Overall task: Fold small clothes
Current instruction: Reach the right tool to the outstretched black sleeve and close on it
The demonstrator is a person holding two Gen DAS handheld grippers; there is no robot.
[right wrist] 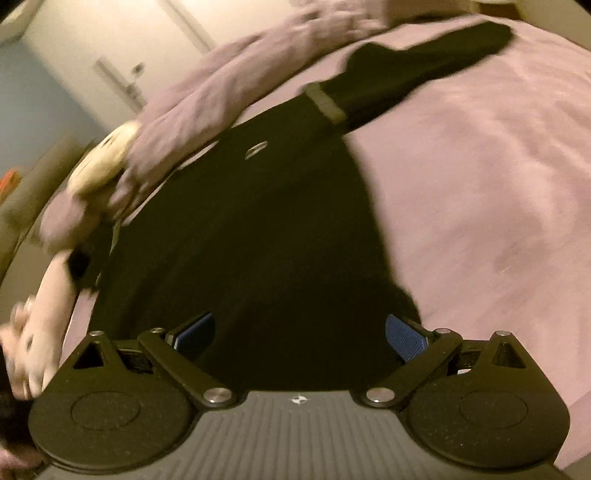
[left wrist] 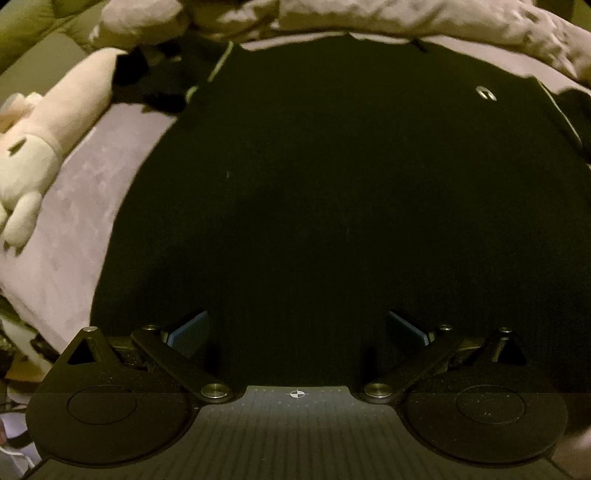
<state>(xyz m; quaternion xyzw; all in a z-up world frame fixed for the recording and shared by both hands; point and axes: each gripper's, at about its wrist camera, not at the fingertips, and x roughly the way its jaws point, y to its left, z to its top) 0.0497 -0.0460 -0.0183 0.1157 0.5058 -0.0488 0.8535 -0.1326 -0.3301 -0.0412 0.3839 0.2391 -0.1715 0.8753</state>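
A black shirt [left wrist: 314, 177] lies spread flat on a pink bed cover [left wrist: 74, 229], with a small pale logo [left wrist: 485, 93] near its far right. My left gripper [left wrist: 297, 326] stands open just over the shirt's near part, blue pads apart, nothing between them. In the right wrist view the same black shirt [right wrist: 240, 236] runs away from me, one sleeve [right wrist: 417, 66] with a grey band stretched out to the upper right. My right gripper [right wrist: 299, 332] is open over the shirt's near right edge, with nothing held.
A cream plush toy [left wrist: 33, 162] lies along the left side of the bed. A rumpled pink blanket [left wrist: 332, 18] is heaped beyond the shirt's far edge. In the right wrist view bare pink bed cover [right wrist: 498, 184] stretches to the right, with a door and wall [right wrist: 110, 55] behind.
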